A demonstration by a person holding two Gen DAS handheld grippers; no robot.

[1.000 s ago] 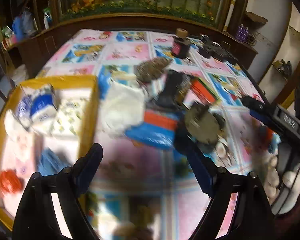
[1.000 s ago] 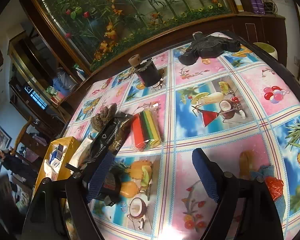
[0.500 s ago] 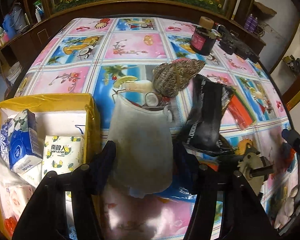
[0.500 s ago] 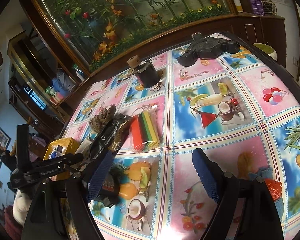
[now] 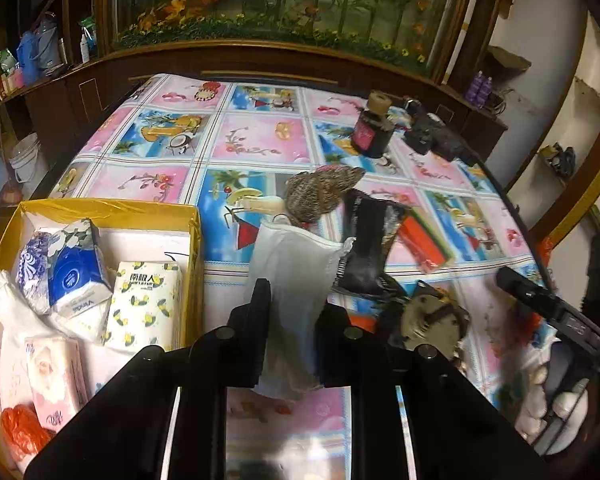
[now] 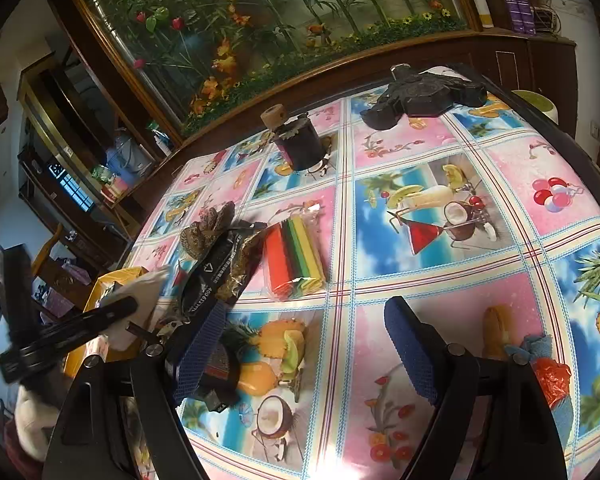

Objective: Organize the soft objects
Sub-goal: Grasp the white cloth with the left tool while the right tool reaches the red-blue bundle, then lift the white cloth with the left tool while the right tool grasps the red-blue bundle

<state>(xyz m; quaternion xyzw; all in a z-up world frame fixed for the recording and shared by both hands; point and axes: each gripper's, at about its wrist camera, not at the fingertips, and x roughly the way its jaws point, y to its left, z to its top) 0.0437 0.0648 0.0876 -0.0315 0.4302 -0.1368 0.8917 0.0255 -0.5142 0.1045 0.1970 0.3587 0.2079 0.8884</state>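
The yellow box (image 5: 100,210) already holds several tissue packs. Just right of it, the left gripper (image 5: 294,320) pinches a white cloth (image 5: 296,264) (lifted, not yet boxed); the right gripper (image 6: 304,344) gapes wide, empty.

In the yellow box (image 5: 100,208), the blue tissue pack (image 5: 76,280) reads "Vinda"; beside it, the lemon-print tissue pack (image 5: 146,308) carries Chinese characters, too blurred to read. The black snack bag (image 6: 216,268) seems to show "400 61…".
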